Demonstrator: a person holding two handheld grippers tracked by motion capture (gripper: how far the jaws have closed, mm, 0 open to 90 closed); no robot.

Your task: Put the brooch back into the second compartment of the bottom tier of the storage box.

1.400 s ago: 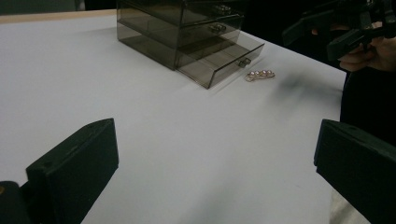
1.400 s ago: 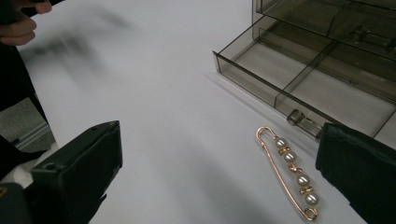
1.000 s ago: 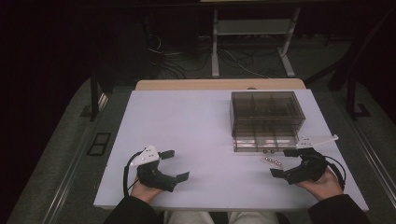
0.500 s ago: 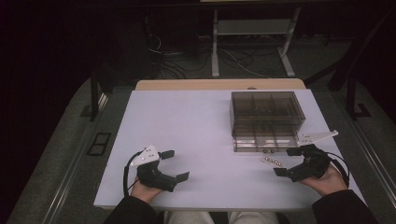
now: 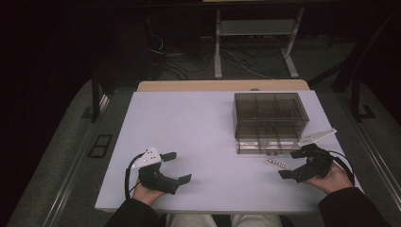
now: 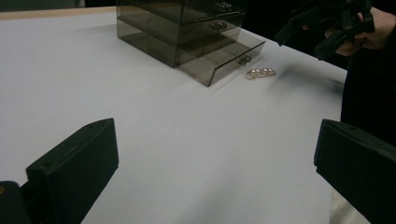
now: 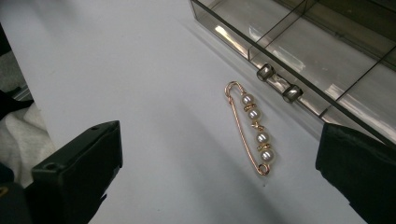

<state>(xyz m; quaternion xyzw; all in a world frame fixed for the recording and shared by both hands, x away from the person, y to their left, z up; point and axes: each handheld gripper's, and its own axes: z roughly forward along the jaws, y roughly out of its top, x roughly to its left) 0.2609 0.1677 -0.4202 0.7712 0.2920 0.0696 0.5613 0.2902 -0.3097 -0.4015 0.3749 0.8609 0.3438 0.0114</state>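
Note:
A gold pin with several pearls (image 5: 274,163) (image 7: 252,128) (image 6: 260,72) lies flat on the white table, just in front of a smoky clear drawer box (image 5: 269,118) (image 6: 182,23). The box's bottom drawer (image 7: 317,51) (image 6: 224,58) is pulled out a little and looks empty. My right gripper (image 5: 291,164) (image 7: 219,158) is open just right of the pin, jaws pointing at it, nothing between them. It also shows far off in the left gripper view (image 6: 327,28). My left gripper (image 5: 177,167) (image 6: 217,154) is open at the near left, over bare table.
The table (image 5: 189,123) is white, with its front edge close to both hands. Beyond the far edge are dark floor, cables and a metal stand (image 5: 255,47). The person's sleeves enter at the bottom.
The right gripper has shifted slightly beside the pin. The left gripper, the pin and the box have not moved.

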